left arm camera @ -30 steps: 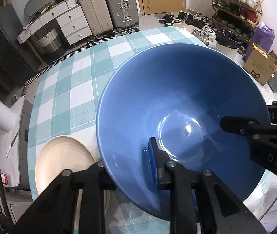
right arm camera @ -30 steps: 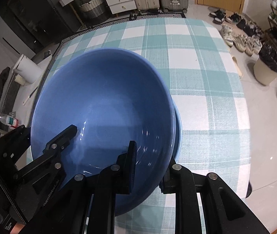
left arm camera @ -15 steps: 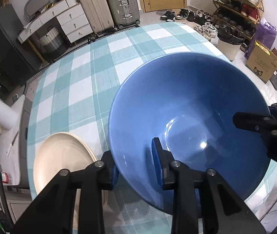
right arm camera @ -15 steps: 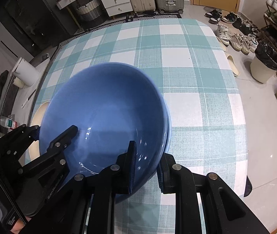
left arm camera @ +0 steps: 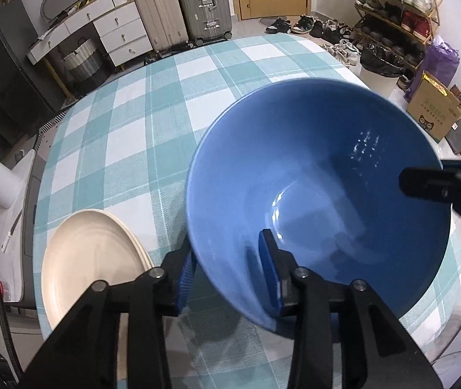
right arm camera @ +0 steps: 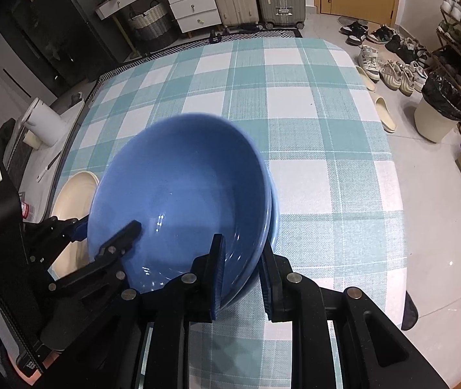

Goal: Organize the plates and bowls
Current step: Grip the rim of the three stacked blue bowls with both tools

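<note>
Blue bowl (left arm camera: 321,201) sits nested in a second blue bowl (right arm camera: 273,214) on the checked worktop (right arm camera: 295,103). Left tongs (left arm camera: 227,269) straddle its near-left rim, jaws opening, pads off the wall. Right tongs (right arm camera: 242,278) clenched on the right rim of both bowls. Left view alone shows the cream plates (left arm camera: 88,259) in full; right view alone shows the lower bowl's edge.

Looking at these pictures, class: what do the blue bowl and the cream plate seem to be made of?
Blue bowl: probably glazed ceramic; sharp glossy highlights inside, even colour. Cream plate: likely ceramic or melamine; smooth, duller satin sheen, so uncertain.
</note>
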Motion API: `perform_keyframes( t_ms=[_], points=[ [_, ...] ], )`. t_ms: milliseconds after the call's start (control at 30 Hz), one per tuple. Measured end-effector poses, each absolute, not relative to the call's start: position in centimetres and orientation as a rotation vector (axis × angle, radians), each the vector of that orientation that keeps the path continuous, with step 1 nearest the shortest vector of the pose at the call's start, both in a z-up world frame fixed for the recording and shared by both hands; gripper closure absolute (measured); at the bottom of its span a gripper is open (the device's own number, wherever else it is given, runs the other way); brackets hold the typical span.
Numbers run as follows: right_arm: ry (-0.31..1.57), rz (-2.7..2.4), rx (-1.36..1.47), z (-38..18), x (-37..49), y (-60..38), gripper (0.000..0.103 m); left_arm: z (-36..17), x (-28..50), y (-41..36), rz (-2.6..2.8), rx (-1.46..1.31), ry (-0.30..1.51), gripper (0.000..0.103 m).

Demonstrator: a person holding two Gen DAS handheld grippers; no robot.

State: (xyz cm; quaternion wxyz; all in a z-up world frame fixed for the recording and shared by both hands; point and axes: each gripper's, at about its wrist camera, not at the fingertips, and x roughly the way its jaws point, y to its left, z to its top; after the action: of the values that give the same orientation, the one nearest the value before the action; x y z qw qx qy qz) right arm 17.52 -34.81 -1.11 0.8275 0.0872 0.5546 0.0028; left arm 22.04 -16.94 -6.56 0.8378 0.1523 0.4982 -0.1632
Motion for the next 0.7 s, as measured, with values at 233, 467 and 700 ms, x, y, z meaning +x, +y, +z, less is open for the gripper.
perform_keyframes(
  t_ms=[233,467,700],
  points=[
    [1.148,-0.016,0.206,-0.1,17.5,-35.7,0.084,-7.0,22.1,-16.6,-0.368,0.281,1.063,0.064],
    [1.097,-0.062,0.21,0.3,17.9,-36.6,0.08,-7.6,22.4,-16.3,-0.379,0.224,1.071,0.058],
    [1.142,-0.062,0.225,-2.3,19.0,-37.0,0.08,-8.2,22.7,-15.7,-0.433,0.145,1.092,0.055]
  ],
)
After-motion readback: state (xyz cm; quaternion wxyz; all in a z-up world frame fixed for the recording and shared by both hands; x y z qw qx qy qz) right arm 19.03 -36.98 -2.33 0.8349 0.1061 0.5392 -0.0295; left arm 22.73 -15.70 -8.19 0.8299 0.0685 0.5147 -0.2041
